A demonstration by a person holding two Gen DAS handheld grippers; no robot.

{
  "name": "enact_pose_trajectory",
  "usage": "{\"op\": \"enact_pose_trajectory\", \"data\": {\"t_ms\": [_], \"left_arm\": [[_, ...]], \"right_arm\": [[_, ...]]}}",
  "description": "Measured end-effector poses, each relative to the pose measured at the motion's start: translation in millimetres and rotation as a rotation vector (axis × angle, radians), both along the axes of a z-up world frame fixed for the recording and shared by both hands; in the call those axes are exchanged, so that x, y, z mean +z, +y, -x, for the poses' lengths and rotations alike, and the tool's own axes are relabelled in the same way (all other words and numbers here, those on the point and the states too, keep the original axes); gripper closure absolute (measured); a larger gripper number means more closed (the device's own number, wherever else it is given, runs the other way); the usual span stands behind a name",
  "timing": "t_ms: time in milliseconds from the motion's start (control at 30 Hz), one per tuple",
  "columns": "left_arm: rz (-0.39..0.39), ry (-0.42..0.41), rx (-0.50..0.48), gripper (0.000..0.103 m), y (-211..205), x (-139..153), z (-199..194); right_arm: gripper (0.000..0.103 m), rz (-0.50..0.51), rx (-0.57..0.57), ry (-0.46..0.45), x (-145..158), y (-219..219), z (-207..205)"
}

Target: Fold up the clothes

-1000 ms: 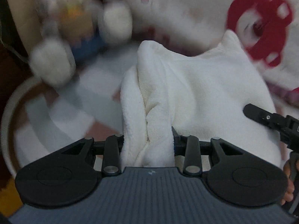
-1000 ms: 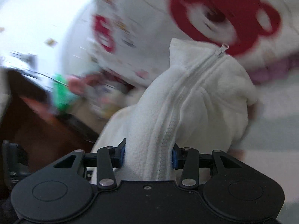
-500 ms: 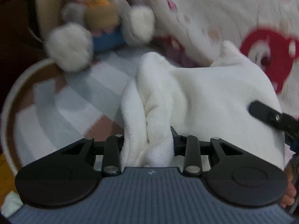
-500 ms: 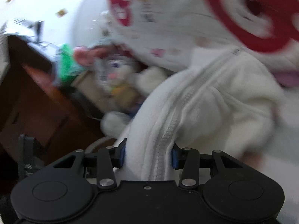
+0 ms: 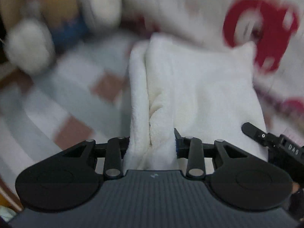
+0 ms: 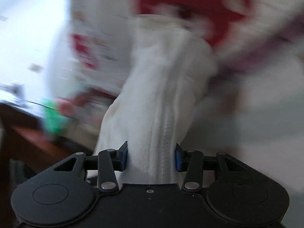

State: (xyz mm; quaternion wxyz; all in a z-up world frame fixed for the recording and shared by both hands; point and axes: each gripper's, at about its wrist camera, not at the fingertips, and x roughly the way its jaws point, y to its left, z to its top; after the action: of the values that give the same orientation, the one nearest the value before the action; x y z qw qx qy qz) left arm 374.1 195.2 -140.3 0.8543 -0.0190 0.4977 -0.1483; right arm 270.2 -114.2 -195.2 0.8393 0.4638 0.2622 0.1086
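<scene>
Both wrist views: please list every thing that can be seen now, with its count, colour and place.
fleece garment: one, white, bunched between both grippers; its zip runs up the middle in the right wrist view.
plush toy: one, white paws, orange and blue body, upper left, blurred.
rug: one, grey, white and brown, under the garment.
printed cloth: one, white with red figures, behind the garment.
green object: one, left, too blurred to name.
dark wood furniture: one, brown, lower left.
left gripper: one, black, shut on the garment.
right gripper: one, black with blue pads, shut on the garment.
</scene>
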Motion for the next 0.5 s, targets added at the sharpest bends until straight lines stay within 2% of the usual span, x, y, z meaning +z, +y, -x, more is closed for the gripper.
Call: {"op": "enact_pose_trajectory", "data": {"t_ms": [33, 67, 100, 233, 367, 433, 500], "left_arm": [[-0.006, -0.018, 0.000, 0.069, -2, -3, 2], [-0.013, -0.036, 0.001, 0.069, -5, -7, 5], [-0.019, -0.054, 0.001, 0.068, -7, -10, 7], [0.030, -0.066, 0.015, 0.067, 12, -2, 12], [0.146, -0.088, 0.096, 0.066, 37, 3, 10], [0.173, -0.112, 0.119, 0.066, 42, 1, 11], [0.162, -0.156, 0.115, 0.066, 42, 3, 14]], "right_arm": [[0.052, -0.008, -0.012, 0.062, -19, -6, 3], [0.051, -0.044, -0.017, 0.071, -35, -12, 8], [0.049, -0.066, -0.014, 0.036, -41, -16, 14], [0.045, 0.068, 0.041, 0.008, -21, -14, 21], [0.040, -0.031, 0.045, 0.033, -23, -23, 38], [0.038, -0.063, 0.056, 0.035, -29, -20, 55], [0.037, -0.083, 0.067, 0.038, -32, -13, 63]]}}
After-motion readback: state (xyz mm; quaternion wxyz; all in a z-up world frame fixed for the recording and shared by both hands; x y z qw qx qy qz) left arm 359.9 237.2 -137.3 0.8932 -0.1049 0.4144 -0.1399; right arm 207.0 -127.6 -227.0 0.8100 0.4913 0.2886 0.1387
